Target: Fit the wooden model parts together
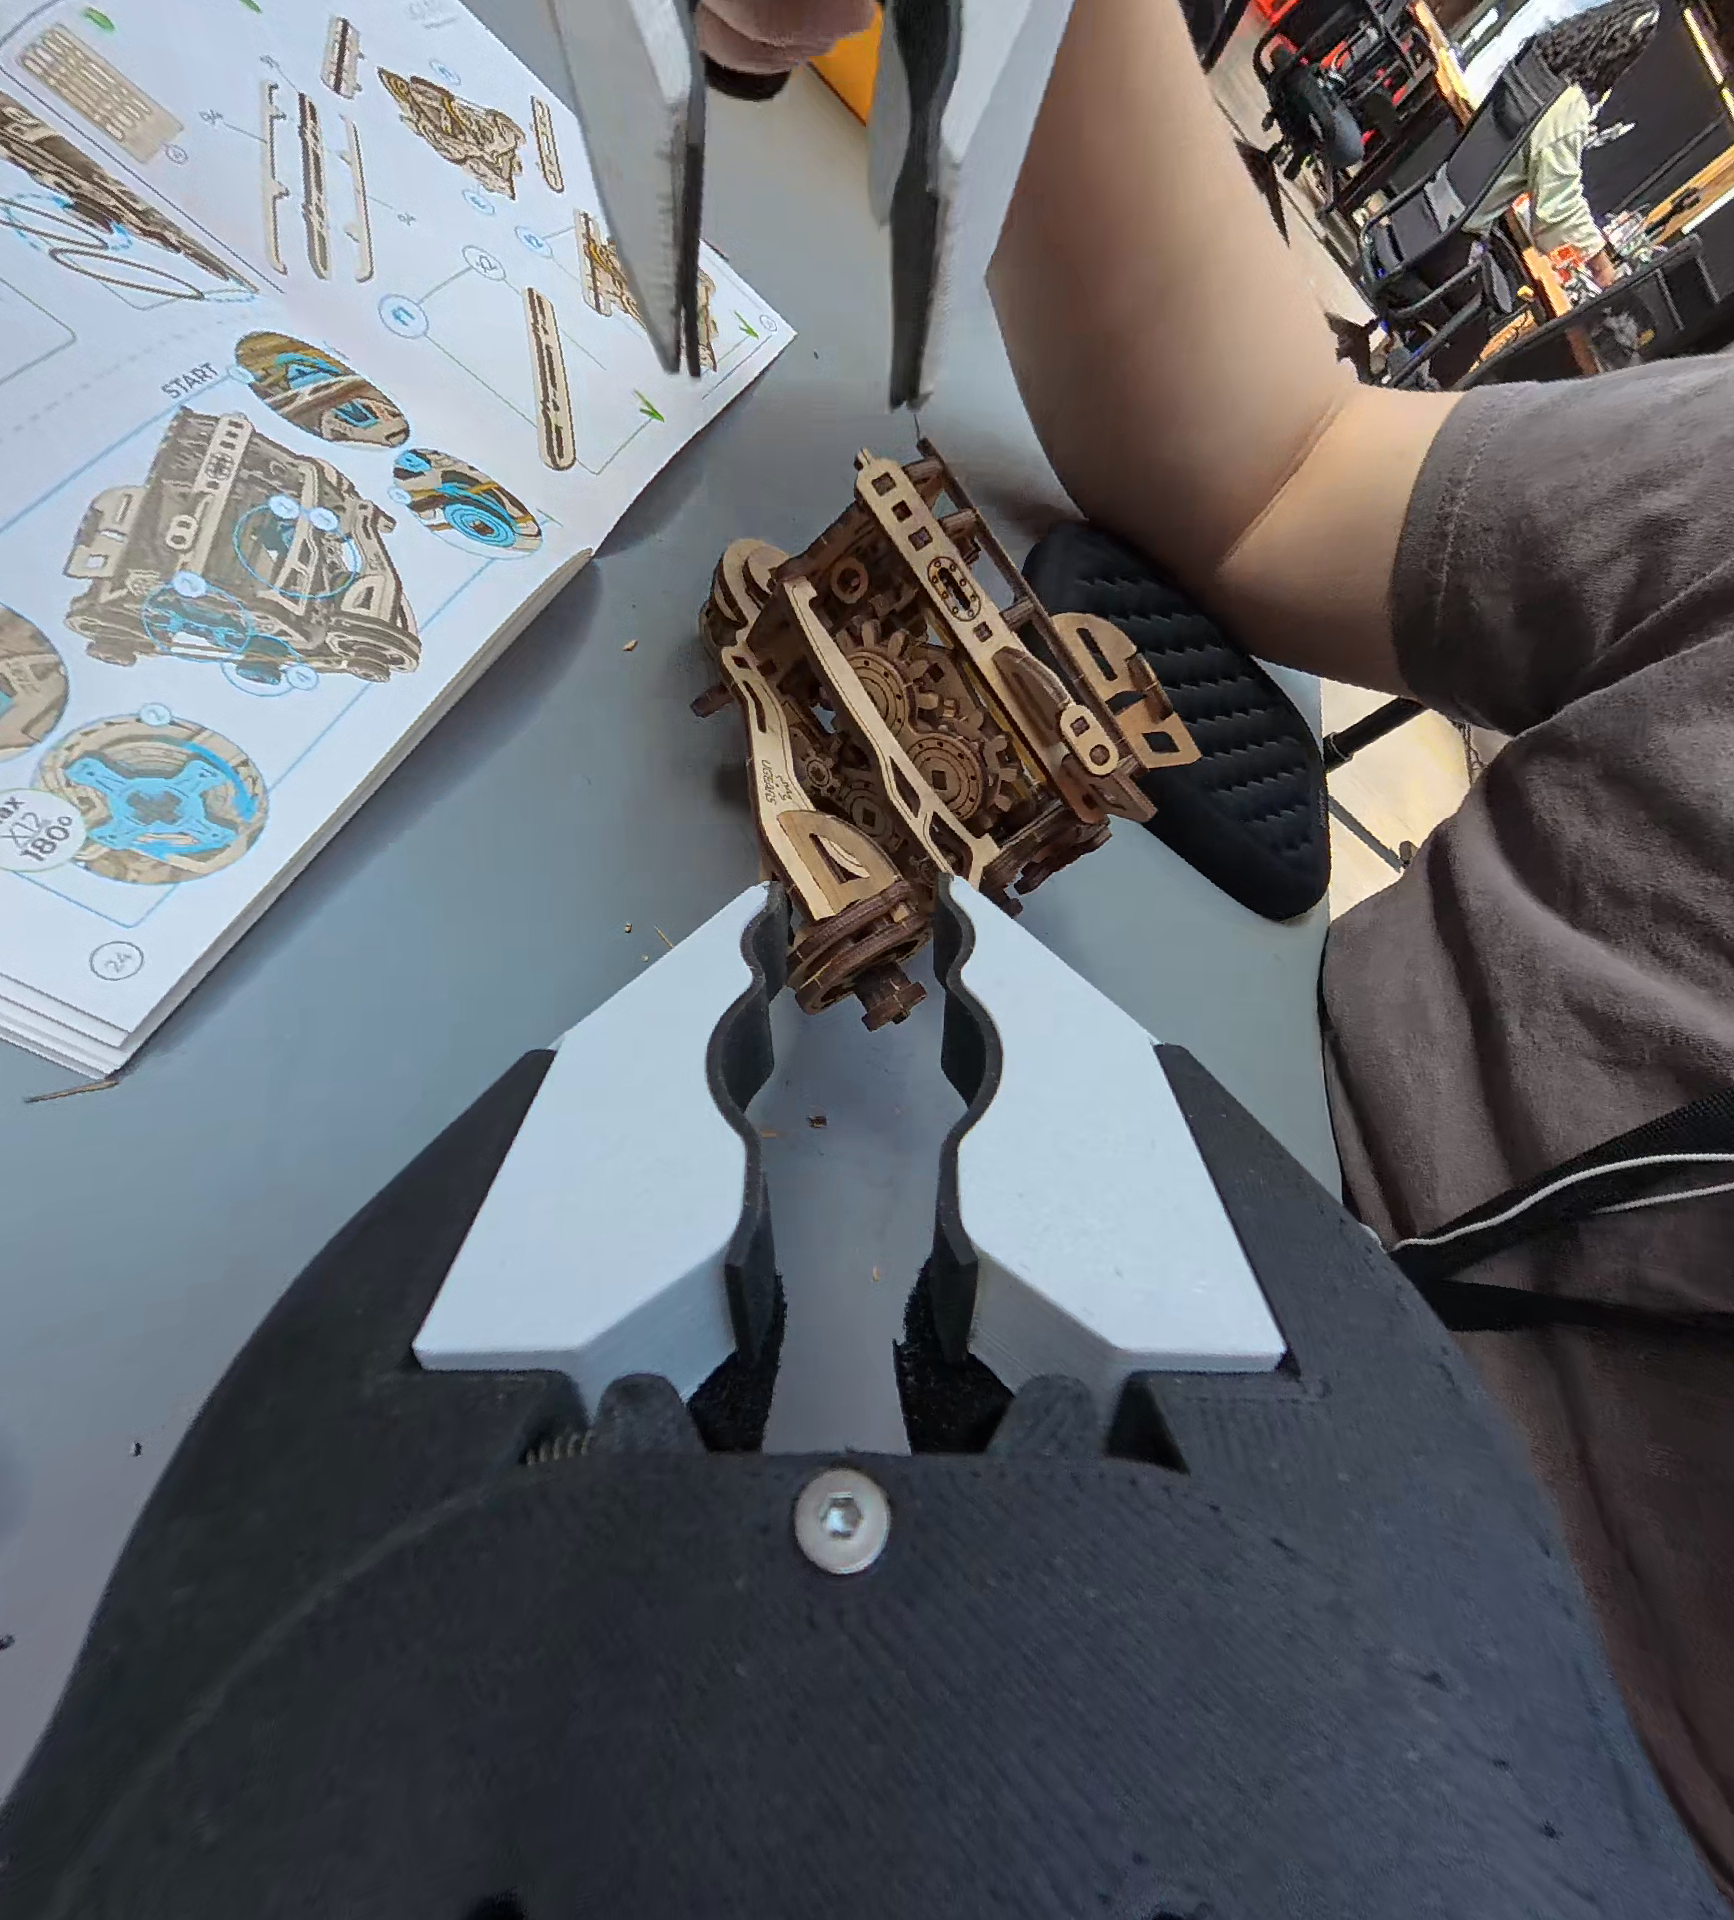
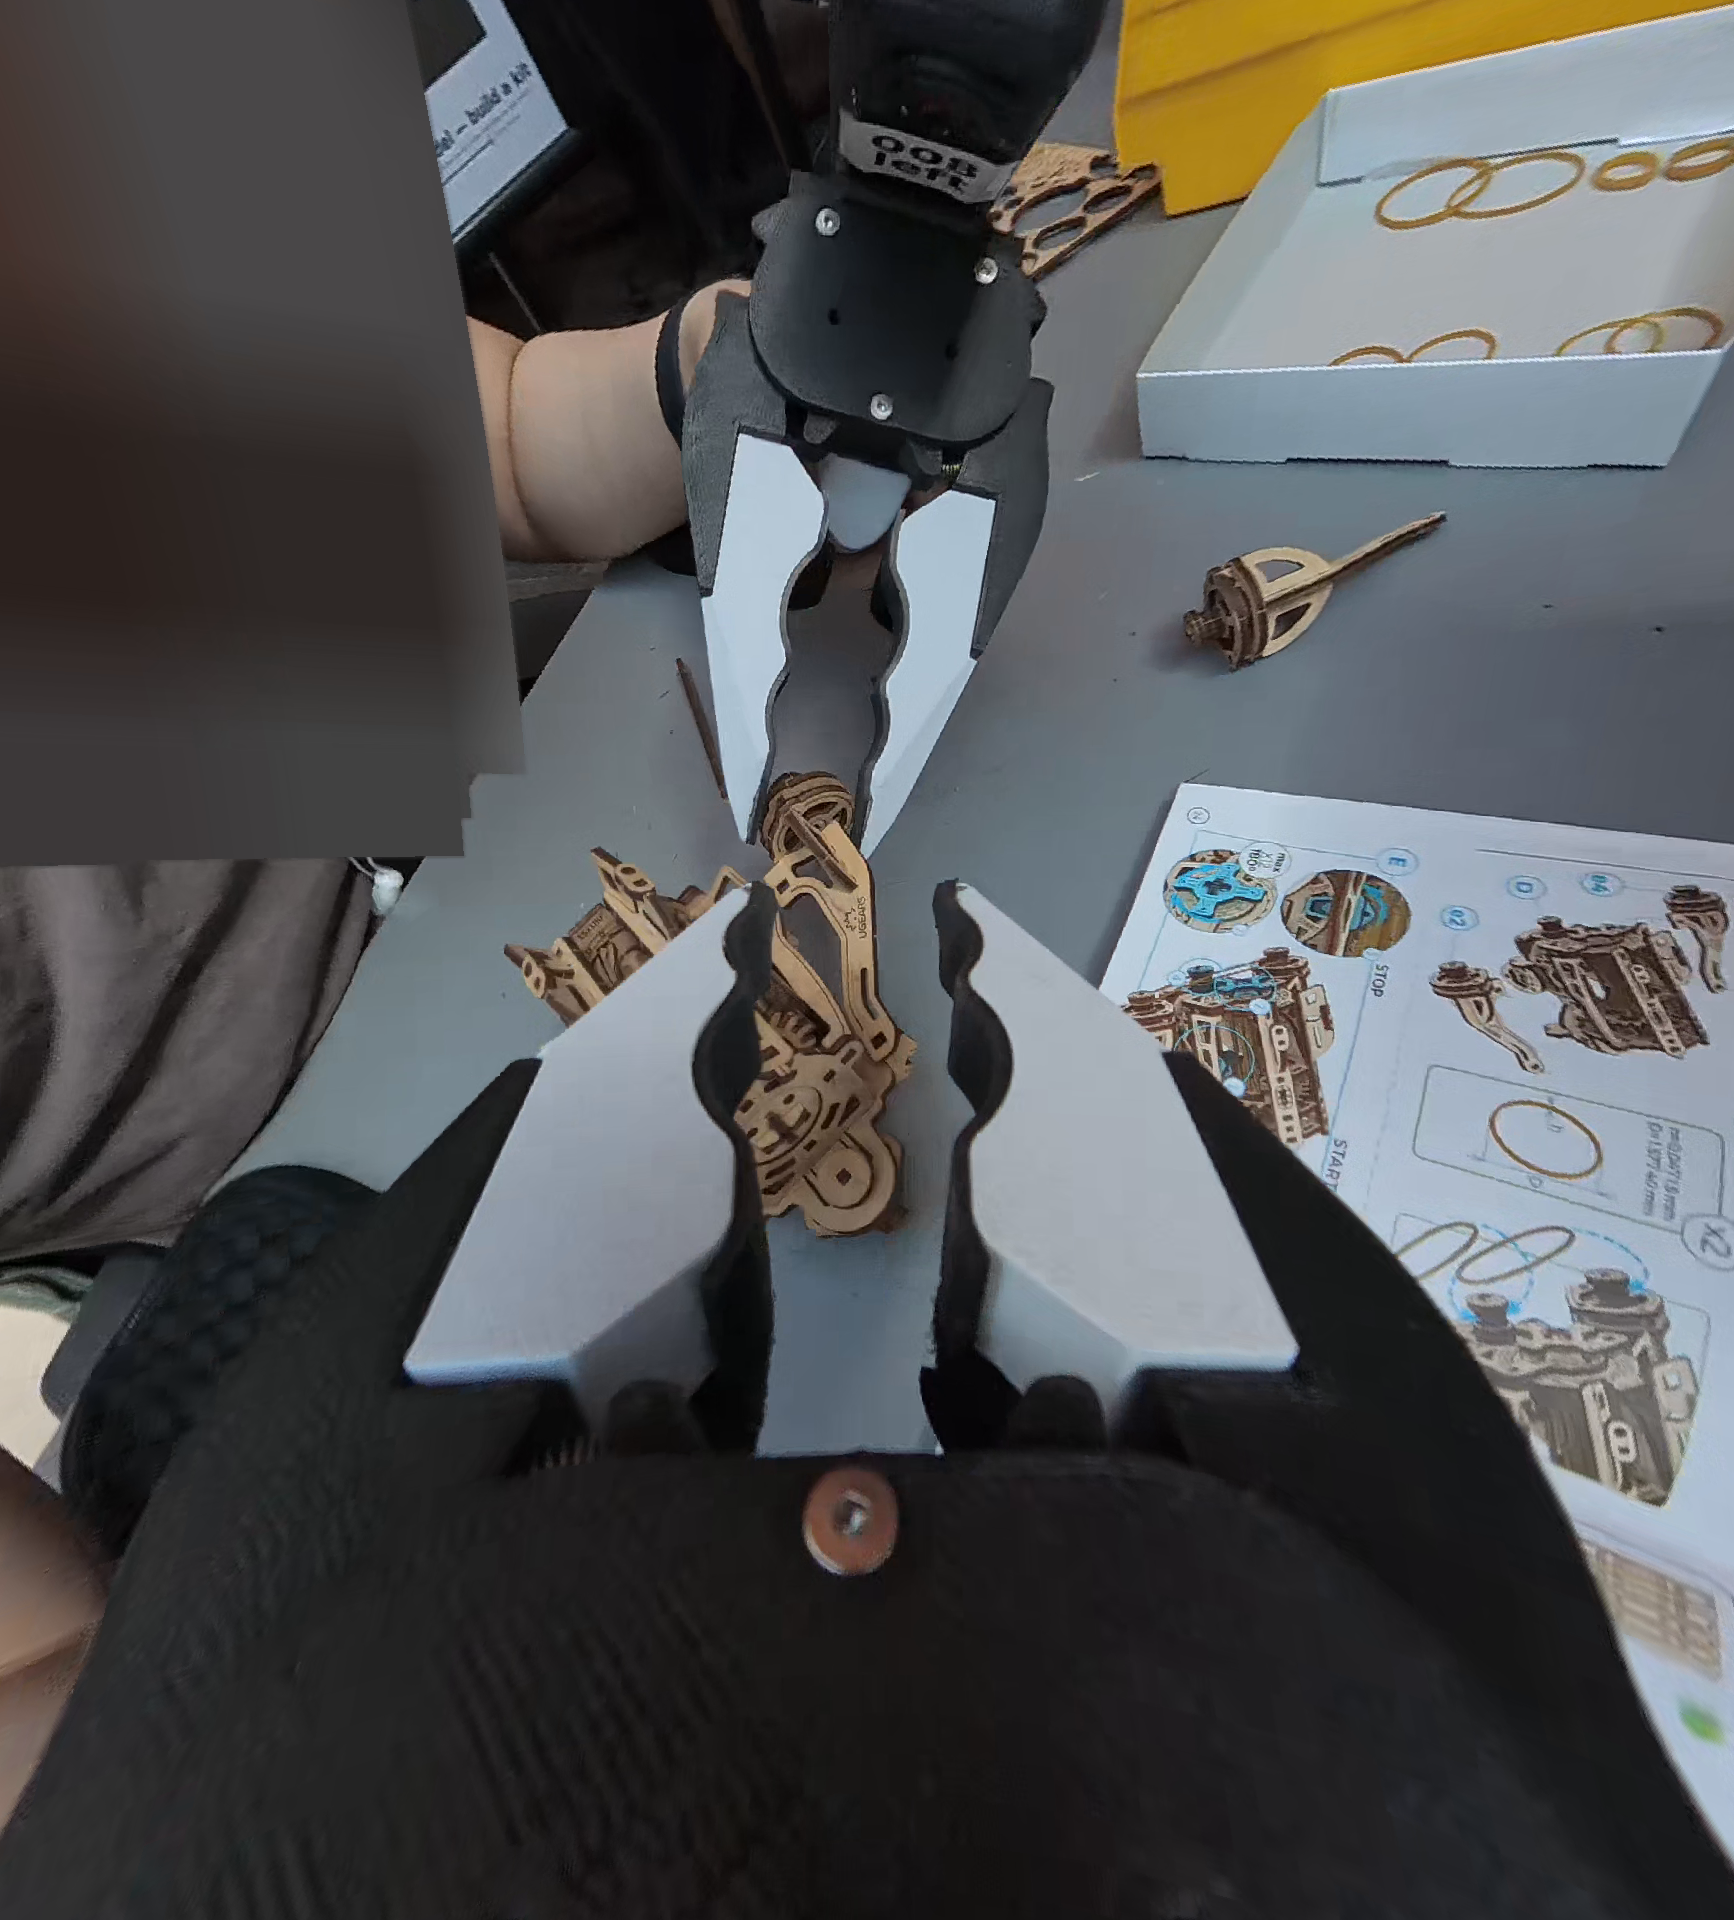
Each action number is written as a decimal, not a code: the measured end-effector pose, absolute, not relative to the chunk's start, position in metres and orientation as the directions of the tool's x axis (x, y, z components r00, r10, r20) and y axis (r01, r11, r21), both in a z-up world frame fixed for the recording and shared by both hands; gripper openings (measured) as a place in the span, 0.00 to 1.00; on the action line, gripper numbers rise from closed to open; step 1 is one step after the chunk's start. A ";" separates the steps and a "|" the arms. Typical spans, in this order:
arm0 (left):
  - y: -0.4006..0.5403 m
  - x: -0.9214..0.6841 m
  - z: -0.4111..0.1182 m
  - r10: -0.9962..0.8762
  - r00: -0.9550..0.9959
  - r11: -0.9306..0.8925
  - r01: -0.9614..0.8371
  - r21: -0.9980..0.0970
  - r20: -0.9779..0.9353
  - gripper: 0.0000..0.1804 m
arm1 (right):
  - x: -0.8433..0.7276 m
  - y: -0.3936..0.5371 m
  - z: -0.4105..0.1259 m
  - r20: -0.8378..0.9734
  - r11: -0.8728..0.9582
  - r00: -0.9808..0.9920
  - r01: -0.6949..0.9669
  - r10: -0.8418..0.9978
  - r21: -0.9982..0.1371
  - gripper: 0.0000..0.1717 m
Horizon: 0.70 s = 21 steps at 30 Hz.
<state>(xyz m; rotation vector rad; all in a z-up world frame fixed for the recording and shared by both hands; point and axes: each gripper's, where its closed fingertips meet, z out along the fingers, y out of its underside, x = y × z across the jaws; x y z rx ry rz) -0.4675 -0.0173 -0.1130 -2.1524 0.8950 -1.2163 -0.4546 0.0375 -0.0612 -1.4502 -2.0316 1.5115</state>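
Step in hand: steadying the wooden model (image 1: 930, 686) so that a further part can be fitted; no loose part is in either grasp yet, as I judge it.
Model, place: on the grey table (image 1: 406, 1195), close to the edge where the person sits, tilted, its far end against a black ribbed pad (image 1: 1227, 727). Gears show between its side frames.
Left gripper (image 1: 855, 914): clamped on the round wheel hub (image 1: 858, 940) at the model's near corner; both dark pads lie against the hub's sides, axle stub poking out between the fingers.
Right gripper (image 2: 847, 904): jaws parted, nothing between the pads; it hangs over the model's other end, left pad just beside the frame, contact not certain.
Loose part: a second wheel-and-arm piece (image 2: 1268, 597) lies alone toward the middle of the table, well apart from the model.
Other items: instruction booklet (image 2: 1465, 1091) lying open beside the model; white tray (image 2: 1403, 405) with rubber bands toward the far edge.
Next move, judgement: likely the right gripper must fetch the loose piece and bring it to its seat while the left keeps the hub from turning. Thin plywood; a skewed push could snap a tab.
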 end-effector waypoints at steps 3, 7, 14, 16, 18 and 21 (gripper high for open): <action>-0.017 -0.467 -0.114 -0.741 0.380 -0.663 -0.282 -0.694 0.553 0.14 | -0.460 0.038 -0.088 -0.299 0.121 -0.582 0.573 0.756 -0.810 0.15; -0.015 -0.468 -0.117 -0.713 0.390 -0.692 -0.258 -0.674 0.583 0.14 | -0.467 0.035 -0.105 -0.300 0.234 -0.649 0.604 0.700 -0.761 0.15; -0.018 -0.470 -0.118 -0.696 0.388 -0.708 -0.234 -0.666 0.604 0.14 | -0.487 0.047 -0.117 -0.025 0.490 -0.612 0.656 0.790 -0.574 0.16; -0.018 -0.469 -0.115 -0.702 0.383 -0.701 -0.221 -0.678 0.601 0.14 | -0.491 0.072 -0.115 0.131 0.474 -0.476 0.729 0.869 -0.494 0.20; -0.017 -0.469 -0.113 -0.707 0.384 -0.693 -0.214 -0.688 0.594 0.14 | -0.489 0.103 -0.105 0.298 0.404 -0.297 0.812 0.907 -0.422 0.24; -0.017 -0.468 -0.110 -0.719 0.387 -0.678 -0.208 -0.705 0.577 0.14 | -0.478 0.134 -0.081 0.439 0.219 -0.017 0.884 0.898 -0.414 0.29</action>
